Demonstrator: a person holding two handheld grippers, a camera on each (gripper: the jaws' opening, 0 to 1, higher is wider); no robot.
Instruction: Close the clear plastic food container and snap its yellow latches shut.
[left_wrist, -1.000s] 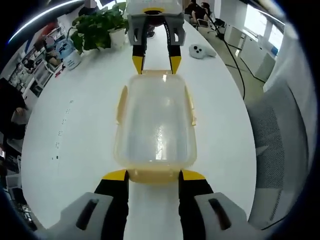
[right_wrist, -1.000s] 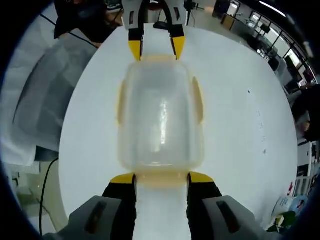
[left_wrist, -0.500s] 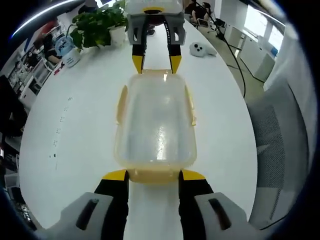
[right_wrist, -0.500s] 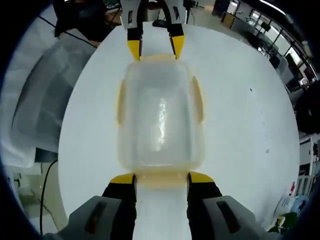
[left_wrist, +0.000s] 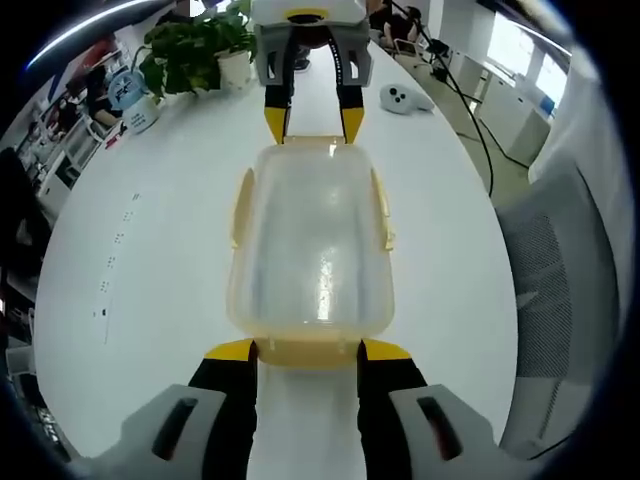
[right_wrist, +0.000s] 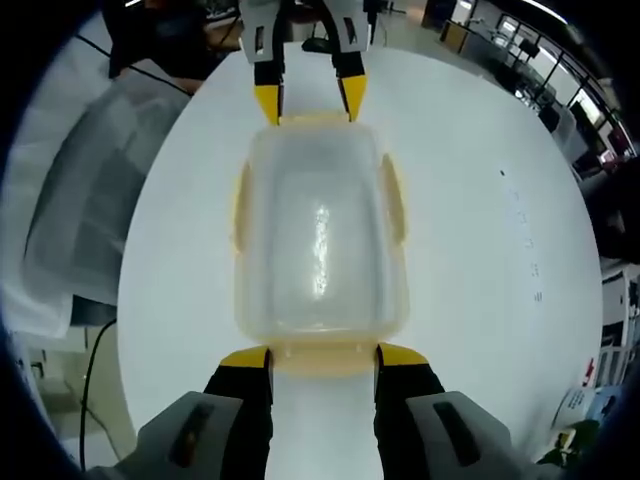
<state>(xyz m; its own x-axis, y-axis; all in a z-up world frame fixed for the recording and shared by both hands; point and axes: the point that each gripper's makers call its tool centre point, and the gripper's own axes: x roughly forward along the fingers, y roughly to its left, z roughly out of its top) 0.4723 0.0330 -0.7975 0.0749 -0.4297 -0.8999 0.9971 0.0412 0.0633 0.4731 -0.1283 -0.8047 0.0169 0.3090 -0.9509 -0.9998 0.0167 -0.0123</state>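
The clear plastic container (left_wrist: 312, 240) lies on the white table (left_wrist: 150, 250) with its lid on. Yellow latches (left_wrist: 240, 205) run along its long sides, standing slightly out from the walls. My left gripper (left_wrist: 308, 350) is open at the near short end, its yellow-tipped jaws on either side of the end latch (left_wrist: 308, 352). My right gripper (left_wrist: 313, 125) is open at the far short end. In the right gripper view the same container (right_wrist: 318, 240) lies between my right gripper (right_wrist: 323, 356) near and my left gripper (right_wrist: 309, 100) far, with a side latch (right_wrist: 397, 205) on the right.
A potted plant (left_wrist: 195, 55), a blue-and-white bottle (left_wrist: 130, 95) and a white handheld device (left_wrist: 403, 100) stand at the table's far end. A grey mesh chair (left_wrist: 560, 290) stands beside the table edge, and it is the grey chair (right_wrist: 80, 200) in the right gripper view.
Container and both grippers keep their places; the views have only shifted slightly.
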